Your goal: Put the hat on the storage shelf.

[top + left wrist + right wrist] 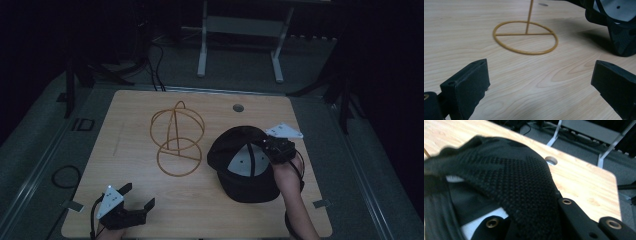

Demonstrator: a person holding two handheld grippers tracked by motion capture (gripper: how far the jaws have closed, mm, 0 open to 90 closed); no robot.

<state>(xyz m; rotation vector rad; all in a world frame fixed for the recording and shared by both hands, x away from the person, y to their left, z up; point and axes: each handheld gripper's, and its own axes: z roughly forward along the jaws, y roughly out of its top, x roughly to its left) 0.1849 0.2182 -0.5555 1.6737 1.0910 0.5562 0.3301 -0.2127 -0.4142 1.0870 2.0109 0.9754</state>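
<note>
The right hand-held gripper (272, 150) is clamped on the black cap (240, 167), opening up, beside the wire stand (177, 137); the left hand-held gripper (136, 197) gapes apart.

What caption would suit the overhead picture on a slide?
Right claw grips a black cap beside a wire stand; left claw waits open.
</note>
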